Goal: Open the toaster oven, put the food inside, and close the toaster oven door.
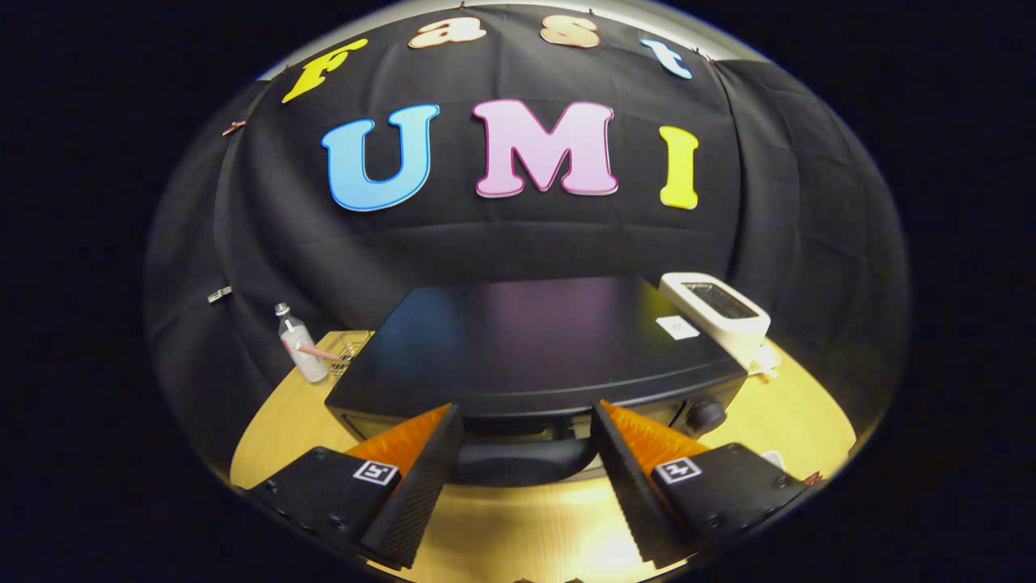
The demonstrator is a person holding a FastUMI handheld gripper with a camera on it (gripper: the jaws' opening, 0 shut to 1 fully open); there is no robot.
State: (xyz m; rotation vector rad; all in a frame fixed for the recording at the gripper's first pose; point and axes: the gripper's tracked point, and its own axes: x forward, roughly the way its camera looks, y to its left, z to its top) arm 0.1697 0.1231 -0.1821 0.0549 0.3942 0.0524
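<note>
1. Off the bench's (283,421) left edge stood a small clear plastic bottle (301,350), well apart from my work.
2. The boxy black metal toaster oven (534,348) sat mid-bench, door seemingly shut; its dark curved handle (518,461) lay between my fingers.
3. My gripper (526,433) was spread wide, holding nothing.
4. A white slot toaster (716,312) stood toward the right edge.
5. I judged opening as the step; next, close on the handle. I spotted no food.

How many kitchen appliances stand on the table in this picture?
2. The black toaster oven sits just ahead of the open claw, its handle between the fingertips. The white toaster stands beside the oven's far right corner. Others may hide behind the oven.
</note>
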